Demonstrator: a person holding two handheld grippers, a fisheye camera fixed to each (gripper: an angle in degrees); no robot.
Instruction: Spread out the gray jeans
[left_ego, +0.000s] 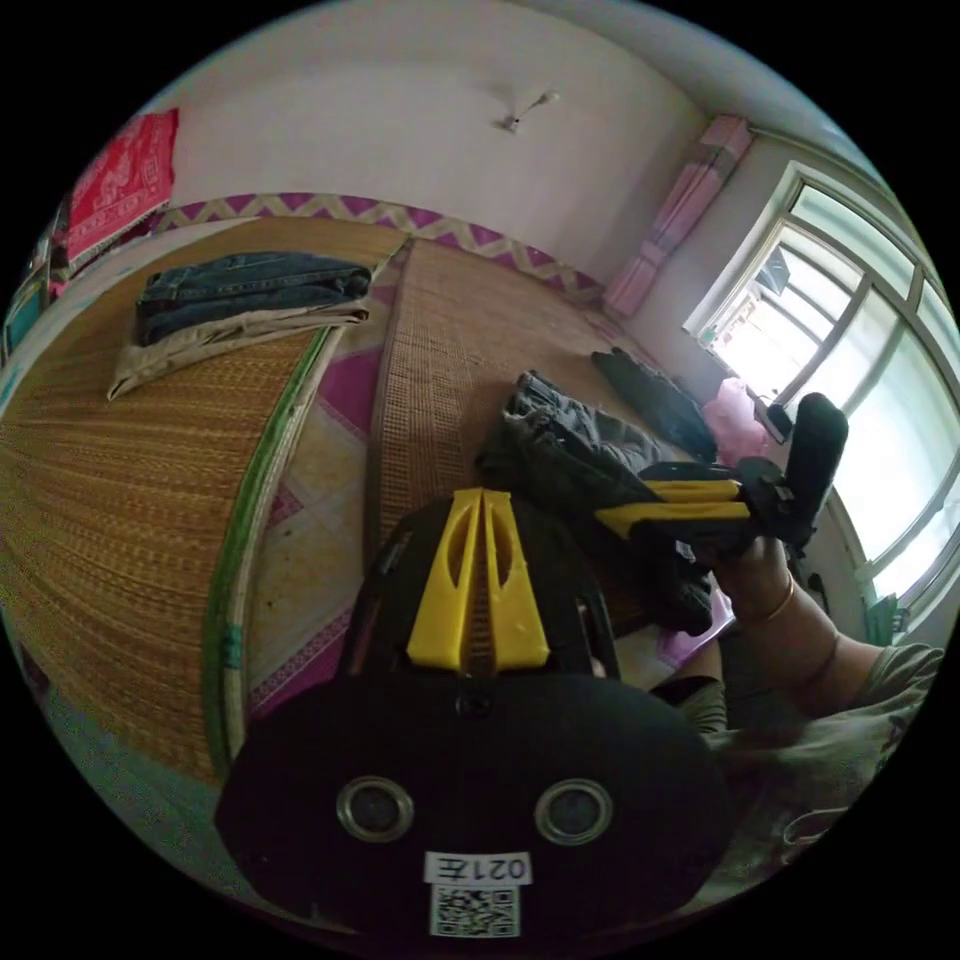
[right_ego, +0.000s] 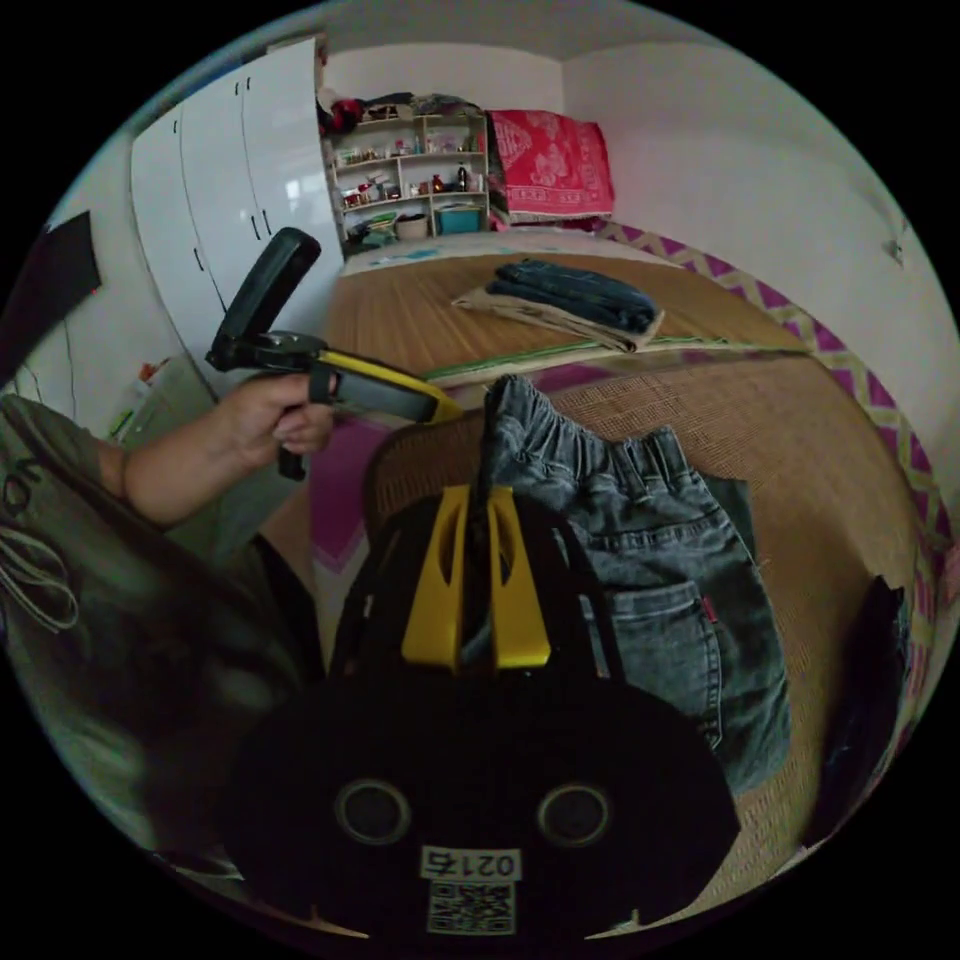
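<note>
On the woven mat (right_ego: 830, 470), the gray jeans (right_ego: 660, 590) lie partly bunched, their waistband edge lifted by the right gripper (right_ego: 478, 510), jaws clamped on it. Beside them, bare mat stretches toward the folded clothes (right_ego: 575, 295). Left gripper (left_ego: 482, 520) hovers, jaws closed on nothing.

Gray jeans (right_ego: 650, 560), waistband lifted, bunched

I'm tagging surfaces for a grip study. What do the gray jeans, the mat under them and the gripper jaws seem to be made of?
Gray jeans: faded denim by the look, with visible seams, a stitched back pocket and a gathered waistband. Mat: apparently woven straw or bamboo, tan and matte, with fine parallel ribs. Right gripper jaws: likely molded plastic, smooth yellow with cut-out slots, closed on the jeans' waistband.
</note>
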